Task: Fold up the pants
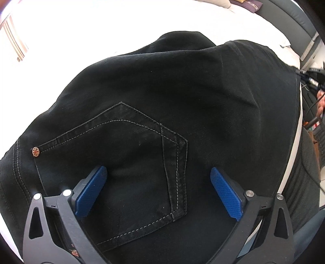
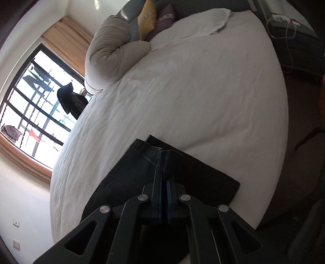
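Black pants (image 1: 162, 101) lie on a white bed (image 1: 101, 24), back pocket (image 1: 121, 162) up. My left gripper (image 1: 158, 180) is open, its blue pads (image 1: 91, 190) straddling the pocket just above the cloth. In the right wrist view my right gripper (image 2: 163, 172) is shut on a raised fold of the pants (image 2: 168, 158), near the hem end; the rest of the pants (image 2: 203, 178) lies flat on the bed (image 2: 182, 91).
A rolled beige duvet (image 2: 109, 54) and yellow and purple cushions (image 2: 147, 18) sit at the bed's far end. A window (image 2: 30, 101) is on the left. A dark bedside unit with cables (image 2: 292, 36) stands right. The bed edge (image 1: 292, 152) runs on the right.
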`<state>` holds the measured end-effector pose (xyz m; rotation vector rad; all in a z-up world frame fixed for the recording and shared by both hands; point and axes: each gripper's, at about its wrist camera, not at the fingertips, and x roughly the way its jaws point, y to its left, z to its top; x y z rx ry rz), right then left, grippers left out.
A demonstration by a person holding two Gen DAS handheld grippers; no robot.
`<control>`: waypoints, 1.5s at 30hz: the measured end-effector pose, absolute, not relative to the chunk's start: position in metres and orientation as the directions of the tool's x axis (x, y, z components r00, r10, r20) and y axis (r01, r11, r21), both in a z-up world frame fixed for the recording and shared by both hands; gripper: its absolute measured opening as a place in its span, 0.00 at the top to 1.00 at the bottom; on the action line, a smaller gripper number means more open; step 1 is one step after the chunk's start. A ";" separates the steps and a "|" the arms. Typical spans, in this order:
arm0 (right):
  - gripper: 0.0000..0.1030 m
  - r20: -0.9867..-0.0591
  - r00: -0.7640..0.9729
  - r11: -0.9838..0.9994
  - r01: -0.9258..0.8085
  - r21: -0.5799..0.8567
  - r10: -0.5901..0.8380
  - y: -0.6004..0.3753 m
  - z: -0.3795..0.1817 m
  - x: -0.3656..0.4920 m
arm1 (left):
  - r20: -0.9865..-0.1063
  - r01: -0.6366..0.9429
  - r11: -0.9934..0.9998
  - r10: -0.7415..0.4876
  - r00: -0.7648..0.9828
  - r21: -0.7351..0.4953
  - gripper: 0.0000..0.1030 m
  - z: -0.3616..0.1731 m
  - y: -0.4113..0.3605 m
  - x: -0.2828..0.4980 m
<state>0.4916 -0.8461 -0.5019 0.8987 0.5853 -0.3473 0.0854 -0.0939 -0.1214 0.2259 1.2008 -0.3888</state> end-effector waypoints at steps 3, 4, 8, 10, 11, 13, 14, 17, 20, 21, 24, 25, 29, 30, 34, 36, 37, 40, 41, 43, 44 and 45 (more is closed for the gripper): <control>0.96 -0.616 0.787 0.547 0.531 0.648 -0.034 -0.850 -0.517 0.482 | -0.937 0.403 0.915 -0.161 0.309 -0.025 0.00 -0.122 -0.099 0.087; 0.96 -0.615 0.788 0.536 0.532 0.656 -0.030 -0.850 -0.521 0.480 | -0.938 0.400 0.916 -0.158 0.309 -0.023 0.00 -0.121 -0.101 0.087; 0.96 -0.610 0.792 0.519 0.536 0.666 -0.034 -0.852 -0.521 0.471 | -0.940 0.391 0.920 -0.151 0.305 -0.020 0.00 -0.122 -0.102 0.092; 0.96 -0.604 0.796 0.517 0.533 0.670 -0.039 -0.854 -0.520 0.467 | -0.942 0.387 0.922 -0.147 0.303 -0.019 0.00 -0.122 -0.103 0.093; 0.96 -0.604 0.796 0.517 0.536 0.668 -0.045 -0.854 -0.519 0.465 | -0.943 0.386 0.922 -0.143 0.301 -0.017 0.00 -0.122 -0.104 0.093; 0.96 -0.602 0.797 0.512 0.537 0.671 -0.047 -0.857 -0.519 0.462 | -0.944 0.384 0.923 -0.139 0.301 -0.014 0.00 -0.123 -0.105 0.092; 0.96 -0.605 0.795 0.512 0.540 0.668 -0.050 -0.858 -0.520 0.460 | -0.944 0.384 0.923 -0.138 0.301 -0.012 0.00 -0.123 -0.106 0.092; 0.96 -0.616 0.786 0.496 0.556 0.667 -0.052 -0.863 -0.526 0.460 | -0.944 0.384 0.923 -0.138 0.300 -0.013 0.00 -0.123 -0.108 0.092; 0.96 -0.619 0.784 0.481 0.564 0.671 -0.056 -0.866 -0.529 0.456 | -0.943 0.390 0.921 -0.143 0.300 -0.016 0.00 -0.122 -0.108 0.089; 0.96 -0.619 0.783 0.480 0.565 0.671 -0.057 -0.866 -0.528 0.454 | -0.943 0.390 0.921 -0.144 0.301 -0.016 0.00 -0.120 -0.106 0.091; 0.96 -0.621 0.782 0.469 0.570 0.674 -0.058 -0.867 -0.528 0.454 | -0.941 0.390 0.920 -0.147 0.305 -0.017 0.00 -0.118 -0.103 0.093; 0.96 -0.621 0.781 0.472 0.571 0.672 -0.061 -0.866 -0.527 0.455 | -0.940 0.391 0.920 -0.148 0.307 -0.017 0.00 -0.118 -0.103 0.093; 0.96 -0.607 0.791 0.494 0.559 0.666 -0.078 -0.863 -0.512 0.454 | -0.937 0.395 0.919 -0.151 0.315 -0.016 0.00 -0.121 -0.100 0.092; 0.96 -0.612 0.786 0.514 0.561 0.649 -0.085 -0.862 -0.508 0.456 | -0.937 0.396 0.918 -0.149 0.317 -0.013 0.00 -0.122 -0.100 0.091; 0.96 -0.675 0.735 0.494 0.612 0.617 -0.066 -0.866 -0.532 0.462 | -0.935 0.389 0.921 -0.152 0.320 -0.016 0.00 -0.120 -0.098 0.089; 0.99 -0.680 0.730 0.498 0.616 0.610 -0.070 -0.864 -0.544 0.462 | -0.933 0.389 0.921 -0.158 0.322 -0.022 0.00 -0.119 -0.097 0.088; 0.98 -0.679 0.729 0.515 0.615 0.598 -0.082 -0.862 -0.543 0.462 | -0.933 0.387 0.922 -0.161 0.322 -0.025 0.00 -0.119 -0.096 0.089; 0.96 -0.678 0.733 0.523 0.601 0.604 -0.058 -0.866 -0.540 0.464 | -0.933 0.377 0.925 -0.169 0.317 -0.039 0.00 -0.114 -0.091 0.090; 0.89 -0.680 0.732 0.520 0.598 0.610 -0.044 -0.869 -0.538 0.462 | -0.931 0.368 0.928 -0.180 0.316 -0.054 0.00 -0.110 -0.088 0.092; 0.61 -0.714 0.694 0.515 0.647 0.562 -0.094 -0.876 -0.529 0.454 | -0.918 0.349 0.934 -0.207 0.338 -0.082 0.00 -0.097 -0.083 0.092; 0.59 -0.726 0.671 0.509 0.682 0.526 -0.149 -0.879 -0.521 0.447 | -0.911 0.348 0.934 -0.211 0.354 -0.082 0.00 -0.091 -0.081 0.092; 0.59 -0.731 0.658 0.505 0.700 0.504 -0.182 -0.881 -0.515 0.442 | -0.902 0.349 0.934 -0.215 0.375 -0.077 0.00 -0.084 -0.081 0.092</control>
